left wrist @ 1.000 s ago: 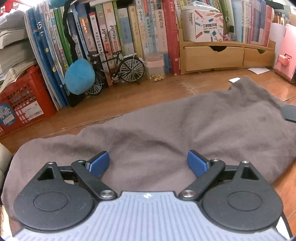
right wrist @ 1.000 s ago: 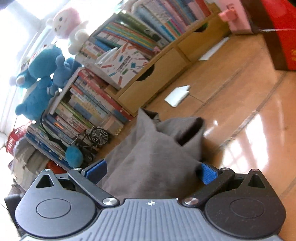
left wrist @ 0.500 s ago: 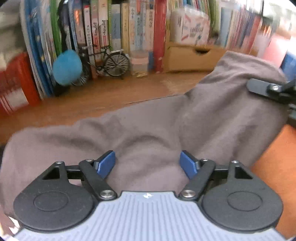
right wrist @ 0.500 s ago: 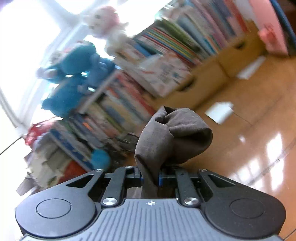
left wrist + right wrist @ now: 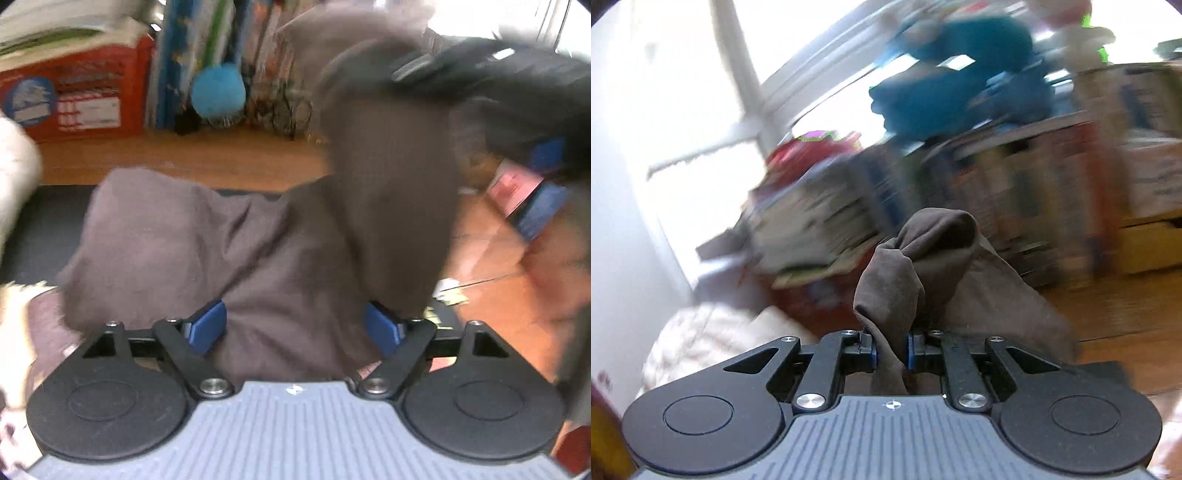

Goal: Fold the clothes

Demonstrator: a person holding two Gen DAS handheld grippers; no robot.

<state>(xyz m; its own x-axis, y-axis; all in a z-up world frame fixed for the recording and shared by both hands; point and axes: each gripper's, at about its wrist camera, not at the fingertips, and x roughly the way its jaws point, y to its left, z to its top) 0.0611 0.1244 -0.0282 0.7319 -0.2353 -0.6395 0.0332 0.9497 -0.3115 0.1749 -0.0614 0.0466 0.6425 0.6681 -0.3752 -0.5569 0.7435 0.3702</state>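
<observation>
Lying on the wooden bench, the brown cloth is seen in front of blurry books and what may be a red crate. One bunched end is clenched in the right claw and lifted. The left claw, just opening, is spread wide over the cloth.

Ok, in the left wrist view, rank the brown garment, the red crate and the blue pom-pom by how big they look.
1. brown garment, by far the largest, though it lies nearest the camera.
2. red crate, partly cut off at the frame edge.
3. blue pom-pom, the smallest.
</observation>
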